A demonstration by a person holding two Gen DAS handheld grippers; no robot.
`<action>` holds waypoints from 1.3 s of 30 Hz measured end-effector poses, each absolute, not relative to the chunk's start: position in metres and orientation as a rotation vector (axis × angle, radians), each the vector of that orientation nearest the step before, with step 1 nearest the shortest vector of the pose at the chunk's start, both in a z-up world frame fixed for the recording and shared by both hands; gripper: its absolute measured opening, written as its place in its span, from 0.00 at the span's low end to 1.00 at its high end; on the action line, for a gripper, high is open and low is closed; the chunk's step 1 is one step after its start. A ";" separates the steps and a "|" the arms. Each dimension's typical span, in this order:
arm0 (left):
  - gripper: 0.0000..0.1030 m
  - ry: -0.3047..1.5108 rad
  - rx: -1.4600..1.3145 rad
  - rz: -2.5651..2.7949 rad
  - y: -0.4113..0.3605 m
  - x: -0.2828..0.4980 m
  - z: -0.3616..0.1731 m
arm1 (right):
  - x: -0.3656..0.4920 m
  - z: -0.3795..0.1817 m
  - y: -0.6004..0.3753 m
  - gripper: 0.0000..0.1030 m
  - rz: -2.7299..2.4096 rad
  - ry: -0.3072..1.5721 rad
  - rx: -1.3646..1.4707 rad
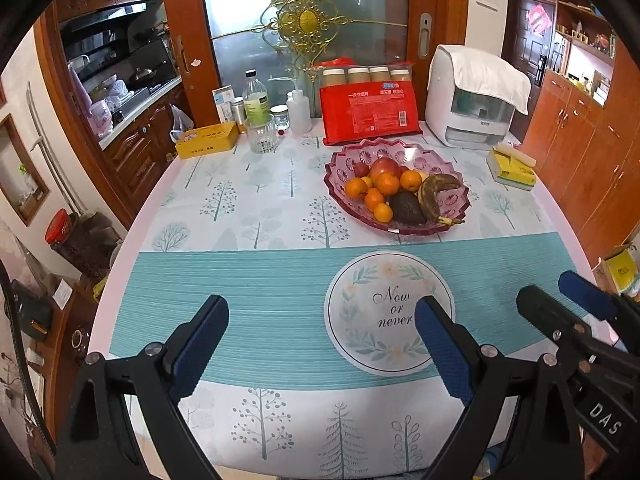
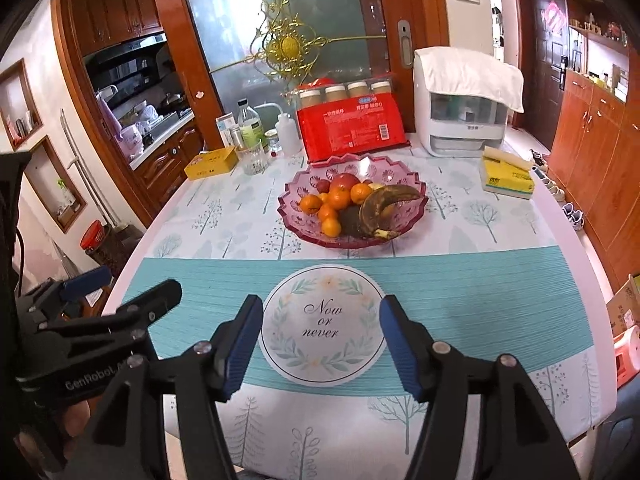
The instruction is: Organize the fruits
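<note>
A pink glass fruit bowl stands mid-table. It holds several oranges, a red apple, a dark avocado and a brown overripe banana. My left gripper is open and empty, low over the teal placemat near the table's front edge, well short of the bowl. My right gripper is open and empty above the round "Now or never" print. Each gripper shows at the edge of the other's view.
At the table's back stand a red package, jars, a clear bottle, a glass, a squeeze bottle, a yellow tin and a white appliance. A yellow tissue box lies right of the bowl.
</note>
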State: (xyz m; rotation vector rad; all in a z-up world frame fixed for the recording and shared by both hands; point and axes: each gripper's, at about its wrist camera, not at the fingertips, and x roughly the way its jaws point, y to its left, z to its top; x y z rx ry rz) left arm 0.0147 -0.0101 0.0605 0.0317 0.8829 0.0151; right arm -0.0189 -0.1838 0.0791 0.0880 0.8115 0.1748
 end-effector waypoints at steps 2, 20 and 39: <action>0.91 0.883 0.033 0.014 -0.011 0.013 0.061 | -0.019 0.080 -0.183 0.60 0.172 0.806 0.091; 0.91 0.894 0.023 0.004 -0.007 0.015 0.061 | -0.018 0.081 -0.175 0.60 0.178 0.818 0.091; 0.91 0.907 0.015 0.005 0.001 0.019 0.058 | -0.017 0.082 -0.173 0.60 0.175 0.821 0.092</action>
